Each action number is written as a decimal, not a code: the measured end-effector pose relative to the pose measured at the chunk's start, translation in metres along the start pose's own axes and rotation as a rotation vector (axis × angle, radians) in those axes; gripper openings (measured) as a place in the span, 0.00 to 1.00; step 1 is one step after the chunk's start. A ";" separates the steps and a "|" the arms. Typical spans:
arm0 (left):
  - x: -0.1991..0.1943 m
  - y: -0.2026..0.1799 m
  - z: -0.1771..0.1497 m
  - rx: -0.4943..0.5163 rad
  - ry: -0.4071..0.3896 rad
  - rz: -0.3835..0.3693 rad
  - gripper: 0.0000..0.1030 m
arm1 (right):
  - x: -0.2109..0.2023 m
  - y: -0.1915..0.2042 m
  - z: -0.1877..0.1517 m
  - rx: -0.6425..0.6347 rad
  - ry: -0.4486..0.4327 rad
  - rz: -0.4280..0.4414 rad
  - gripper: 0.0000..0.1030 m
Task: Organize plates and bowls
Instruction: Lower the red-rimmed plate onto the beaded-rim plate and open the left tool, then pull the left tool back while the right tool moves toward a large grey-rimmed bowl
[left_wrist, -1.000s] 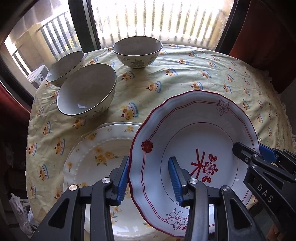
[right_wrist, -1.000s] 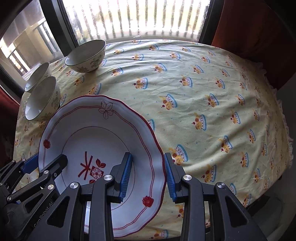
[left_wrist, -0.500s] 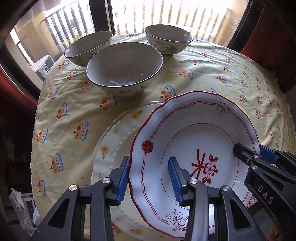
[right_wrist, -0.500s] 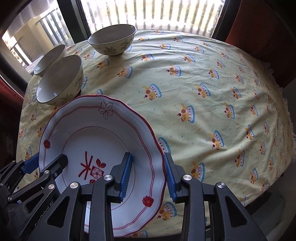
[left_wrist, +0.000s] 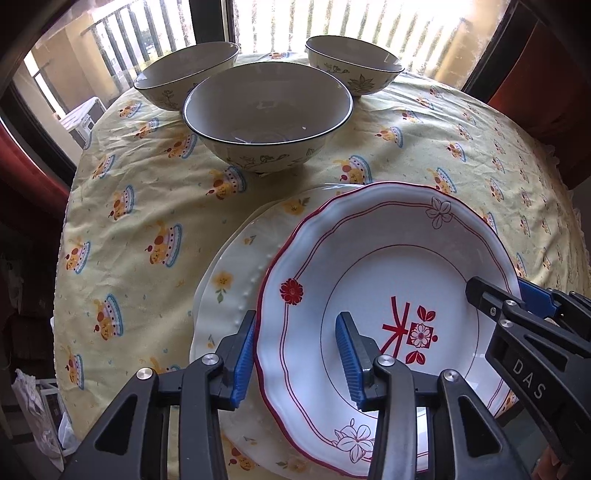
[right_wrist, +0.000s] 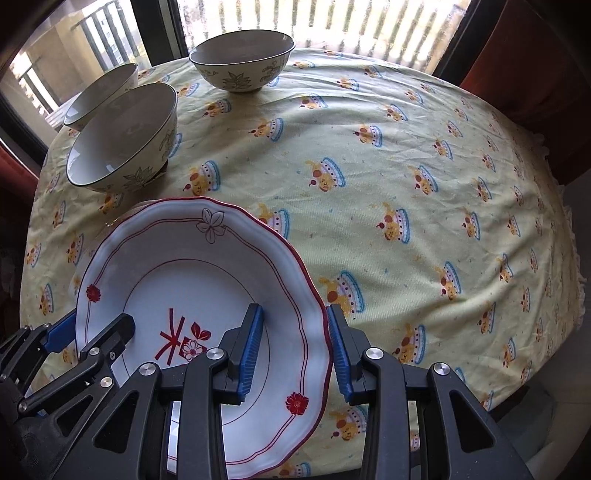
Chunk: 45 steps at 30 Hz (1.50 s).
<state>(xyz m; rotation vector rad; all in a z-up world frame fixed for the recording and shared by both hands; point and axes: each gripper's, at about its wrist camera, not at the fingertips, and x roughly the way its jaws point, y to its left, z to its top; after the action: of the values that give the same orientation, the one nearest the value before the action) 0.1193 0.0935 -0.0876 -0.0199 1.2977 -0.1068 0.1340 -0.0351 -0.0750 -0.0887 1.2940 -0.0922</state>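
A white plate with a red rim and red flower marks (left_wrist: 388, 273) (right_wrist: 192, 273) is held between both grippers. My left gripper (left_wrist: 295, 358) is shut on its left rim. My right gripper (right_wrist: 295, 343) is shut on its right rim; it also shows in the left wrist view (left_wrist: 517, 299). The red-rimmed plate hangs over a cream plate with yellow flowers (left_wrist: 236, 280) that lies on the table. Three grey-lined floral bowls stand beyond: a near one (left_wrist: 267, 114) (right_wrist: 122, 136), a far-left one (left_wrist: 184, 74) (right_wrist: 99, 94) and a far-right one (left_wrist: 352, 62) (right_wrist: 242, 59).
A round table under a yellow cloth with printed cakes (right_wrist: 406, 177) fills both views. A bright window with railings (left_wrist: 332, 22) runs behind the bowls. Dark red furniture (right_wrist: 535, 66) stands at the far right. A white bag (left_wrist: 40, 413) sits on the floor at left.
Both grippers have carried the red-rimmed plate forward over the cream plate, toward the bowls. The bowls look nearer and larger. The grip on the plate is unchanged.
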 end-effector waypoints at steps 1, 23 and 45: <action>0.000 0.000 0.000 0.003 -0.003 -0.002 0.40 | 0.000 0.001 0.000 -0.003 -0.003 -0.005 0.38; -0.011 0.011 -0.003 -0.018 -0.008 -0.018 0.40 | -0.018 -0.003 -0.007 0.002 -0.066 -0.006 0.25; -0.011 0.021 -0.003 -0.025 -0.038 0.032 0.65 | -0.009 0.032 -0.009 -0.027 -0.038 0.089 0.20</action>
<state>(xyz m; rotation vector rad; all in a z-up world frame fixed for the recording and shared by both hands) 0.1148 0.1154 -0.0796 -0.0221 1.2609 -0.0623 0.1232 -0.0023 -0.0727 -0.0557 1.2596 0.0038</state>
